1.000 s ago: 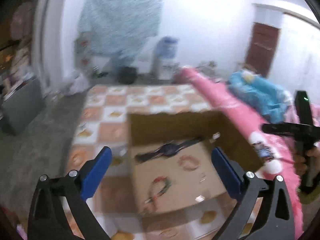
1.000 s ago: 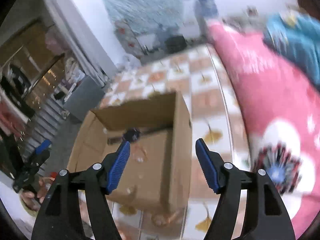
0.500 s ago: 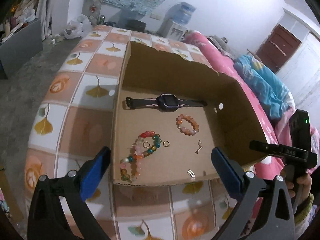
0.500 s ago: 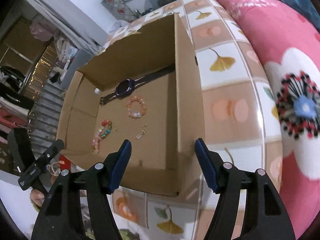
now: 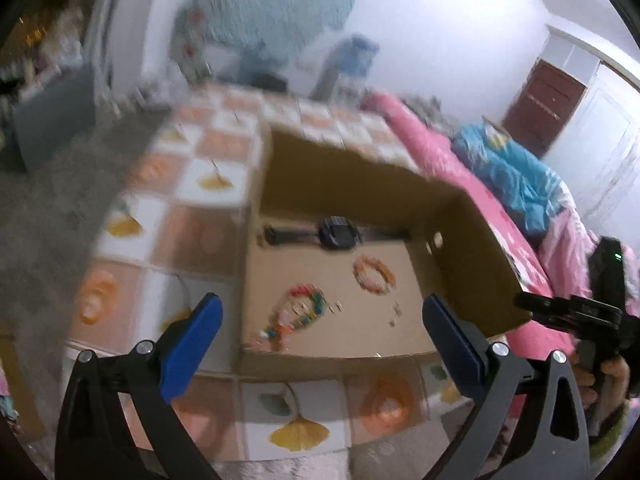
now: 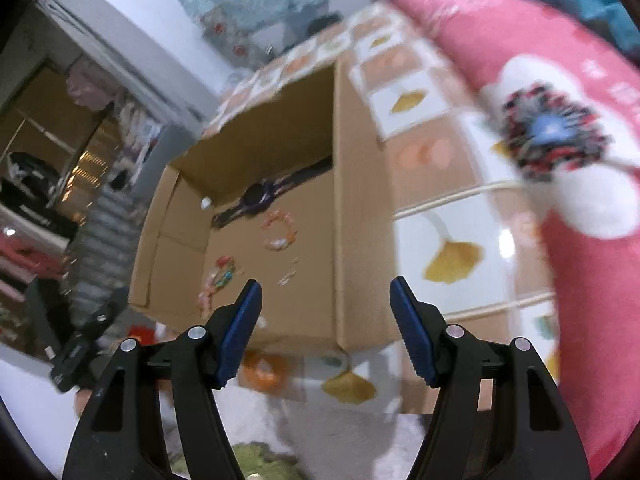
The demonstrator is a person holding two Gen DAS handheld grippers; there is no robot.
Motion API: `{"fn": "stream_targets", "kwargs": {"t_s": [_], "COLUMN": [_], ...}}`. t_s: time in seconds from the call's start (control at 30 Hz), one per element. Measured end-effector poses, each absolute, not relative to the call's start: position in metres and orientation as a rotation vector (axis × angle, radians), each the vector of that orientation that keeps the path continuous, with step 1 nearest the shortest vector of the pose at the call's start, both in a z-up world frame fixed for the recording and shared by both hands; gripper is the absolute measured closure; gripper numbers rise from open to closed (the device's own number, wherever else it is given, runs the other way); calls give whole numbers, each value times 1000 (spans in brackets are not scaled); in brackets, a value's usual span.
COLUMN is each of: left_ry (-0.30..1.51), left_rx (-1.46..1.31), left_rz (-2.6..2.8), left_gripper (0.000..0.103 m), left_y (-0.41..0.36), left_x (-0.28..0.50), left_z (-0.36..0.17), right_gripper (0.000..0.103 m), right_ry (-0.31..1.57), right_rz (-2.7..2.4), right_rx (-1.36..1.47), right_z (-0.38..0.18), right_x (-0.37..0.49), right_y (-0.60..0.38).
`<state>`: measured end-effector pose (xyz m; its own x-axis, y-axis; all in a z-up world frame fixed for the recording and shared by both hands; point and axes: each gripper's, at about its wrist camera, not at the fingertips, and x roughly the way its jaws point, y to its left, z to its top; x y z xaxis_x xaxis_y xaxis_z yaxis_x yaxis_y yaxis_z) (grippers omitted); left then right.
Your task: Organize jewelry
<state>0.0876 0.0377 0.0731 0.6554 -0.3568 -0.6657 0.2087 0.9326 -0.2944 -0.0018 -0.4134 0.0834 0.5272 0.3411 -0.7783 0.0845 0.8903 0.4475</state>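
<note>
Tiled flooring printed with ginkgo leaves is seen beneath both tools, blurred by motion. Nearest the lens, the left gripper is held wide apart, nothing caught between its blue pads, which touch nothing. The right gripper is likewise spread and empty, poised over the near corner of a cardboard box. On the box floor a multicoloured bead bracelet is laid closest, with small rings and a charm just beside it. Further in, an orange-pink bead bracelet is placed, and a dark wristwatch is stretched along the back wall. Beyond the box, a pink flowered bedspread and a blue blanket are seen.
</note>
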Motion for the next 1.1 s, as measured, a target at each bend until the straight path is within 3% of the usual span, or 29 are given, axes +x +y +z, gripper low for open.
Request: {"fn": "stream_targets", "kwargs": {"t_s": [0.2,0.43,0.63,1.1], "left_ry": [688,721,828,1010], "left_rx": [-89,70,159,55], "left_rz": [-205,-171,-210,-118], "left_gripper": [5,5,5,5], "left_y": [33,-6,-34,-37], "left_x": [44,22,33,71], "left_z": [91,78,59,40], "right_gripper": [17,8,8,8], "right_ry": [923,1007,1044,1139], "right_rz": [110,130,44,-1], "right_rx": [273,214,138,142], "right_z": [94,65,54,47], "right_x": [-55,-66,-46,-21], "right_y": [-385,-343,-330,-318]}}
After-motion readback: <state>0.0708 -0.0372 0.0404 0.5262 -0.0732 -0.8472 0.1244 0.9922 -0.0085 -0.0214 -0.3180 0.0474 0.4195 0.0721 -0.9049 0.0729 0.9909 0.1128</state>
